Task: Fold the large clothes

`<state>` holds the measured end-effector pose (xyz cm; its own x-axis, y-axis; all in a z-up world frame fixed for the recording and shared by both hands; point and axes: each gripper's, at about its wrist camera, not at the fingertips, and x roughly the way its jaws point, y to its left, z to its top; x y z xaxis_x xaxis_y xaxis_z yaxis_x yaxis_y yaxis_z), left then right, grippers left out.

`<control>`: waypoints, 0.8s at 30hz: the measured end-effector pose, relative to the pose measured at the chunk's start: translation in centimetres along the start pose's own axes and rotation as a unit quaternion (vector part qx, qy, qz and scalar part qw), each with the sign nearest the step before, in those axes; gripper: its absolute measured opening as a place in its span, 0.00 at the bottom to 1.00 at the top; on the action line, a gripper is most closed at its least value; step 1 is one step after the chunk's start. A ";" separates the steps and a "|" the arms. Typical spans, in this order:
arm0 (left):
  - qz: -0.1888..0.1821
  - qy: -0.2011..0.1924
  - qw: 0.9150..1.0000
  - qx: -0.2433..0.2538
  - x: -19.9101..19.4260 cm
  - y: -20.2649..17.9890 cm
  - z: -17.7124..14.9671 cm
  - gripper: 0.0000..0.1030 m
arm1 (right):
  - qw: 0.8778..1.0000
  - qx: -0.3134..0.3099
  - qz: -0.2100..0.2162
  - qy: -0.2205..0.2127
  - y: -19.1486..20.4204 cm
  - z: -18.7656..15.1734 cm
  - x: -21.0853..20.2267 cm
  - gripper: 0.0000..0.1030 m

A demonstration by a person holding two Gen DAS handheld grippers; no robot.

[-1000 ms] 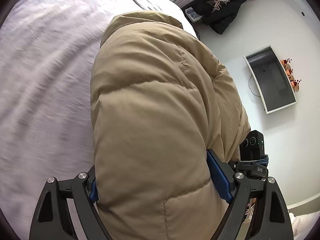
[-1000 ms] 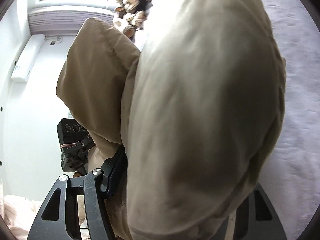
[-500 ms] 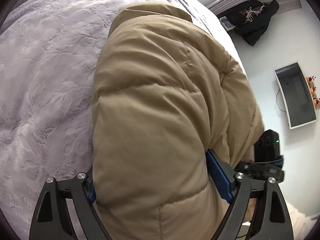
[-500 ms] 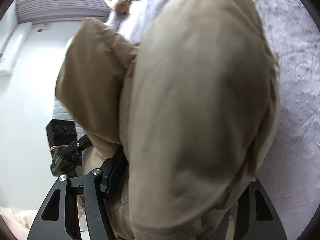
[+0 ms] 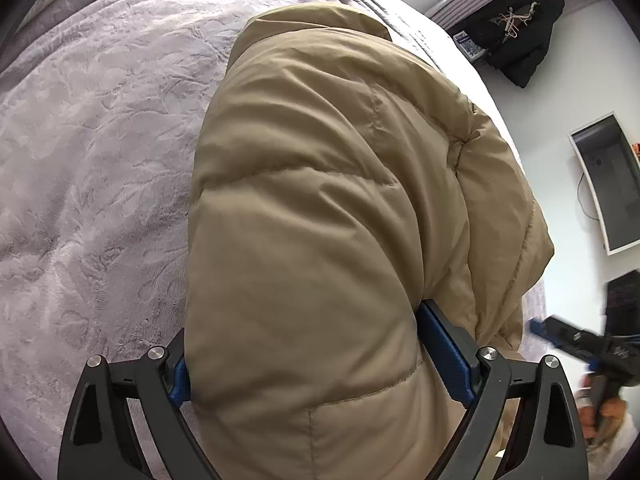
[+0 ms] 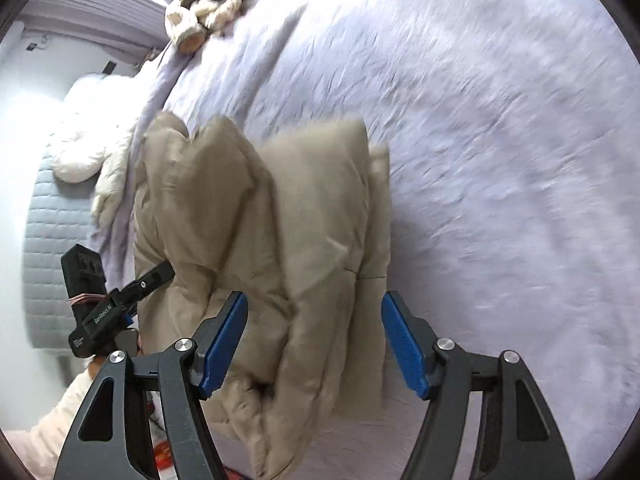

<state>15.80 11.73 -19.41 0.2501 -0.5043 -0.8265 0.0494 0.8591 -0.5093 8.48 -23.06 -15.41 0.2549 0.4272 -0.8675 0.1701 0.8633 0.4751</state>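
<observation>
A bulky tan puffer jacket (image 5: 320,208) lies bunched on the lavender bed cover (image 5: 92,152). My left gripper (image 5: 320,364) is shut on a thick fold of the jacket, its blue pads (image 5: 444,356) pressed against both sides. In the right wrist view the jacket (image 6: 280,248) lies folded near the bed's edge. My right gripper (image 6: 314,340) is open and empty, its blue pads (image 6: 404,344) apart just above the jacket. The left gripper shows there at the left (image 6: 120,296). The right gripper shows blurred in the left wrist view (image 5: 580,344).
Patterned clothes (image 6: 208,4) lie at the far end of the bed. A white fluffy item (image 6: 88,144) lies beside a grey quilted headboard (image 6: 52,240). A dark coat (image 5: 516,36) and a wall monitor (image 5: 608,184) are off the bed's right side.
My right gripper has let go of the jacket, opened and pulled back. The jacket has dropped onto the bed. My left gripper keeps its hold.
</observation>
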 end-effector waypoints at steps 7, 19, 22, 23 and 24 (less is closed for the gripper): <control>0.025 -0.006 1.000 0.002 0.1 -1.0 0.0 0.93 | 0.997 -0.045 0.002 -0.059 6.5 0.8 -4.5 0.33; 0.075 -0.015 0.997 0.020 0.2 -3.2 -0.8 0.95 | 0.996 0.013 -0.085 -0.032 6.1 5.1 5.7 0.33; 0.087 -0.013 0.996 0.025 0.5 -3.5 -0.8 0.95 | 0.996 0.037 -0.075 -0.020 4.2 5.7 7.8 0.32; 0.090 -0.011 0.996 0.024 0.8 -3.7 -0.7 0.95 | 0.996 0.036 -0.075 -0.019 3.7 5.9 8.3 0.32; 0.093 -0.010 0.995 0.024 0.8 -3.5 -0.8 0.95 | 0.996 0.035 -0.074 -0.019 3.3 6.1 8.8 0.32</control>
<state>15.04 8.23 -18.52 0.2776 -0.3355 -0.9002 0.0465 0.9407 -0.3362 17.05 -18.07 -20.54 0.2577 0.2848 -0.9233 0.2738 0.8949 0.3525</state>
